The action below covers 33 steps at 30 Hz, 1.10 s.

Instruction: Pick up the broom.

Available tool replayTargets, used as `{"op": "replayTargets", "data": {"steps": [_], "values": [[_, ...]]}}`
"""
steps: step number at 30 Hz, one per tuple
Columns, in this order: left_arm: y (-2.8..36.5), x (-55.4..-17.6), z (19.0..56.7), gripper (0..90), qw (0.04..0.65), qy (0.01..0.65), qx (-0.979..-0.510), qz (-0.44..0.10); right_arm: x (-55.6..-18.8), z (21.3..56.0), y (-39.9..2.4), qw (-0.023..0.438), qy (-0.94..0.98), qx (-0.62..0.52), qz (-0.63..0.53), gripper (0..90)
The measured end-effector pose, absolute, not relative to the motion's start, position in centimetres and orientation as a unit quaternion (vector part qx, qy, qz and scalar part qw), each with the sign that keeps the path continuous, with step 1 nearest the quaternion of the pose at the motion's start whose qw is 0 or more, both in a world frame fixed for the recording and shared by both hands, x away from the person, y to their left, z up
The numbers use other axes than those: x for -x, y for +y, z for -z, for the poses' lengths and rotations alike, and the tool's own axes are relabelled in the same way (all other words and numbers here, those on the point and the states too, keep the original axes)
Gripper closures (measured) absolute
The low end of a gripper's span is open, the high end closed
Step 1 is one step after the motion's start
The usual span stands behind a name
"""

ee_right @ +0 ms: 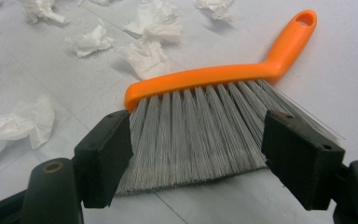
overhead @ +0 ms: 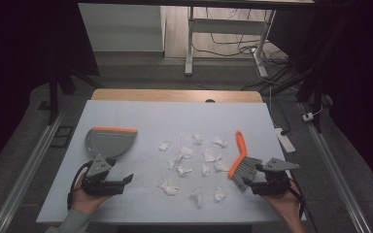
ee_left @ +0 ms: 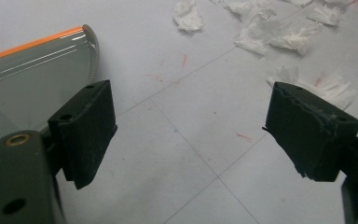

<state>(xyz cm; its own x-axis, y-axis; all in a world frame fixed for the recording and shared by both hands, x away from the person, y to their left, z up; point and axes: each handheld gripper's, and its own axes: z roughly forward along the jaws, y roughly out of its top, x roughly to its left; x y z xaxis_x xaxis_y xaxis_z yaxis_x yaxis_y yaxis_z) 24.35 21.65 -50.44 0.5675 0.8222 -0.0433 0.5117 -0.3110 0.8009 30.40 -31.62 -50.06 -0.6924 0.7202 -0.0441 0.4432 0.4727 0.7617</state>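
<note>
Right gripper (ee_right: pixel 198 154) jaws spread, straddling grey bristles of the orange-handled plastic brush (ee_right: pixel 214 77) for a grab; left gripper (ee_left: pixel 193 135) spread, empty, grey orange-edged dustpan (ee_left: pixel 32 65) just beside its left jaw

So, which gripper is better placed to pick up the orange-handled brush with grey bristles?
The right gripper. Its open jaws stand on either side of the orange-handled brush, right at its bristles. The left gripper is across the scattered white paper scraps, beside the grey dustpan.
</note>
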Motion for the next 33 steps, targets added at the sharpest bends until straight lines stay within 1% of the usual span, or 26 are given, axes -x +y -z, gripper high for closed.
{"op": "replayTargets", "data": {"steps": [12, 20, 27, 33], "values": [[21.3, -24.2, 50.5, 16.7, 0.405, 0.426, -0.786, -0.192, -30.0, 50.0, -31.5, 0.184, 0.842, -0.344, -0.373, 24.7], [21.1, -24.2, 50.4, 16.7, 0.403, 0.416, -0.792, -0.195, -29.6, 50.0, -31.0, 0.189, 0.844, -0.339, -0.37, 24.2], [21.1, -24.4, 50.3, 16.8, 0.404, 0.42, -0.789, -0.194, -29.4, 49.2, -30.5, 0.188, 0.842, -0.346, -0.368, 25.0], [20.9, -24.3, 50.2, 16.8, 0.402, 0.416, -0.791, -0.199, -30.1, 48.1, -30.7, 0.191, 0.834, -0.358, -0.375, 24.3]]}}
